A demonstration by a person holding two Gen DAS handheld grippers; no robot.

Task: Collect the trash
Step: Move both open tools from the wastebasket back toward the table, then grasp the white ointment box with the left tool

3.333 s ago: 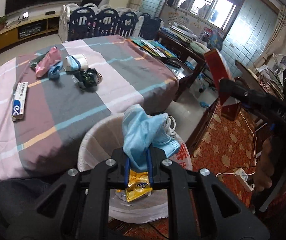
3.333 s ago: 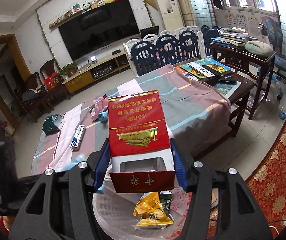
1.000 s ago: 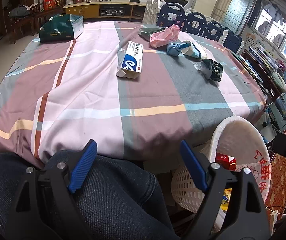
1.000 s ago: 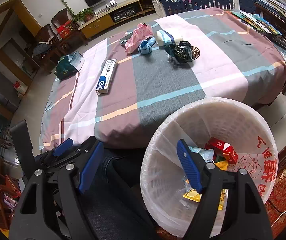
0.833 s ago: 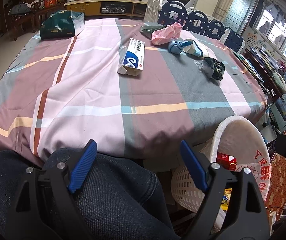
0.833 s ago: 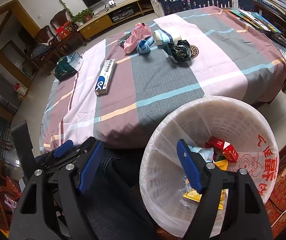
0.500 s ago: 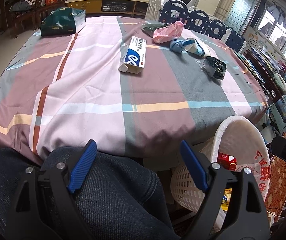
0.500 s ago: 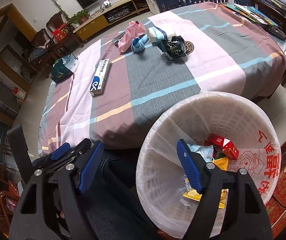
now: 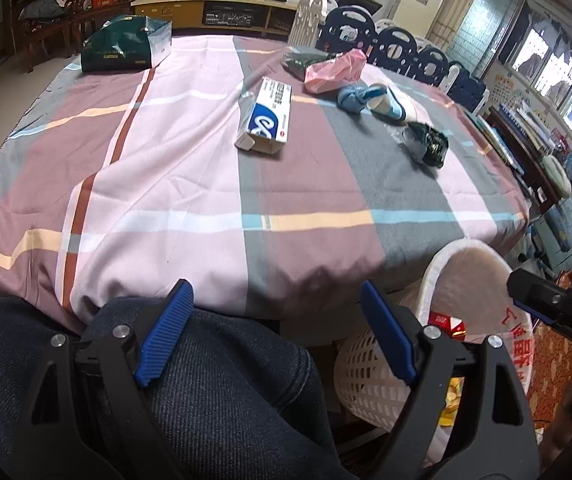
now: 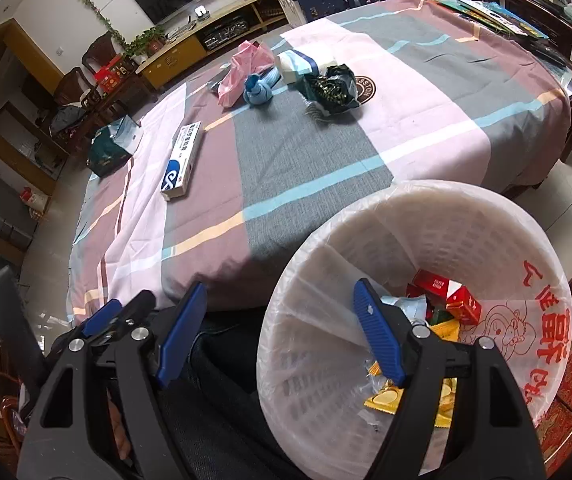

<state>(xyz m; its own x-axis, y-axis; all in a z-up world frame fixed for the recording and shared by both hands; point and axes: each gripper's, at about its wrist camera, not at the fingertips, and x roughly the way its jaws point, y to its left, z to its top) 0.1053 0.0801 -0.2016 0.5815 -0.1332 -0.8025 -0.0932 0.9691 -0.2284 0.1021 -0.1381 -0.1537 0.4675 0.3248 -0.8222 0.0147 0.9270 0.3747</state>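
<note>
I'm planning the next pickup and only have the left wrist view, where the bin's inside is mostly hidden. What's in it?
Observer: In the white bin lie red cartons, yellow wrappers and a pale blue mask.
Operator: Is the right claw free? I only see a corner of it.
Observer: Yes, the right claw is open, with nothing between its pads.
Operator: Anything behind that dark wrapper on the table?
Observer: A round brown disc lies on the cloth right beside the dark wrapper, its edge partly covered by it.
</note>
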